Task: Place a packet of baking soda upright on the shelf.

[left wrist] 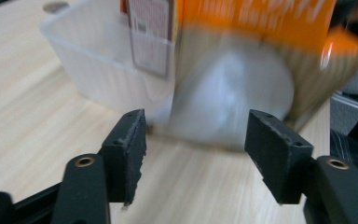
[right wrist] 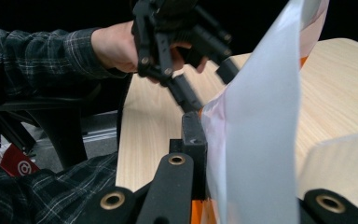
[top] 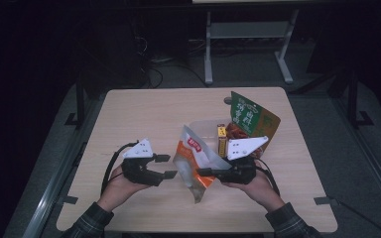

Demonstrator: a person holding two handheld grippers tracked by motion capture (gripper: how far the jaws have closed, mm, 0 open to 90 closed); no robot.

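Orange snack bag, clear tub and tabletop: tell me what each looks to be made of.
Orange snack bag: thin glossy plastic film, likely; it creases and its pale inner face shines in the right gripper. Clear tub: translucent, frosted-looking plastic, since wood grain shows faintly through its wall. Tabletop: pale wood or wood-look laminate, matte, with straight grain lines.

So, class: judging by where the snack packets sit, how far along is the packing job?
Done: a green packet and yellow packet sit in the clear tub. In hand: the right hand-held gripper pinches the orange-and-white bag; the left hand-held gripper is open. Left: getting that bag into the tub.
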